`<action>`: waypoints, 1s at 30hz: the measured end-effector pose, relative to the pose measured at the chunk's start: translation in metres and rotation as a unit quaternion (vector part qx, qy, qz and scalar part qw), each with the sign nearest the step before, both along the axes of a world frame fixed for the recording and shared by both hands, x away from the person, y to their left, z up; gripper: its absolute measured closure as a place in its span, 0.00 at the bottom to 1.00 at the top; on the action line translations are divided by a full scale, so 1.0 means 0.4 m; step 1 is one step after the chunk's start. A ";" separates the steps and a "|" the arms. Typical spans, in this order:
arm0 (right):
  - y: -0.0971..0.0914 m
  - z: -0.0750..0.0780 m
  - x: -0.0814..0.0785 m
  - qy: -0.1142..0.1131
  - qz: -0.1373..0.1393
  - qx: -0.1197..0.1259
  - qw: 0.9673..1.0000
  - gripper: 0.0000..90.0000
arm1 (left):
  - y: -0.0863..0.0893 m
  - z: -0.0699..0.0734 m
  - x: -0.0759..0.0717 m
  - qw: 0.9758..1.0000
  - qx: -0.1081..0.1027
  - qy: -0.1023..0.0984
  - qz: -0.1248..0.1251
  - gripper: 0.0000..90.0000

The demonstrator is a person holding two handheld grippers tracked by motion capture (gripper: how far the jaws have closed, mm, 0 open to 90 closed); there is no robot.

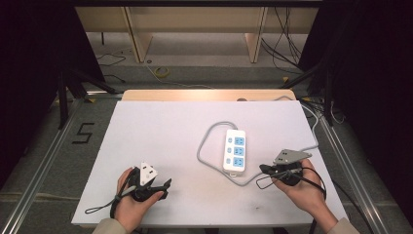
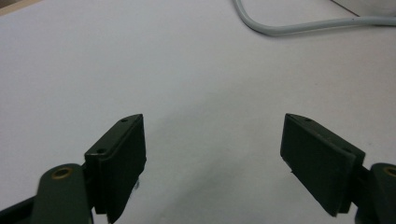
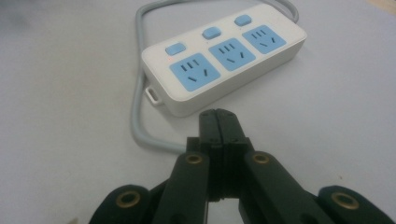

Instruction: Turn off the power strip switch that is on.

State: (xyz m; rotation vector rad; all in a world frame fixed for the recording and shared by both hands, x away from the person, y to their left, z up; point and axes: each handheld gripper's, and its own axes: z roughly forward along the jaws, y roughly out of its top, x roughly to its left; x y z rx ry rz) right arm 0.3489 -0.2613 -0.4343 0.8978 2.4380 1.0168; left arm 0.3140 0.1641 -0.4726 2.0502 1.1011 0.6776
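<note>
White tabletop [image 1: 160,146], dark surrounds. Power strip [image 1: 234,150] right of centre, grey cable [image 1: 207,139] looped at its left. Right gripper [image 3: 218,114] pinched closed, empty, aimed at strip's near end, likely to press a switch. Left gripper [image 2: 212,154] spread wide, idle lower left.

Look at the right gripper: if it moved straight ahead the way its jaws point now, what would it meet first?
Probably the white power strip. The right gripper, jaws shut with nothing between them, points at its near end. The grey cable curves just left of that line, so depth leaves some doubt.
</note>
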 end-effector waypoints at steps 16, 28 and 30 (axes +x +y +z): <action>0.016 0.005 0.010 -0.001 0.001 -0.004 1.000 1.00 | -0.001 0.001 0.000 1.000 -0.001 -0.001 0.000 0.24; 0.029 0.007 0.018 0.000 0.005 -0.006 1.000 1.00 | -0.002 0.002 -0.001 1.000 -0.001 -0.001 -0.002 0.24; 0.031 0.008 0.020 -0.001 0.005 -0.006 1.000 1.00 | -0.003 0.002 -0.001 1.000 -0.002 -0.001 -0.002 0.24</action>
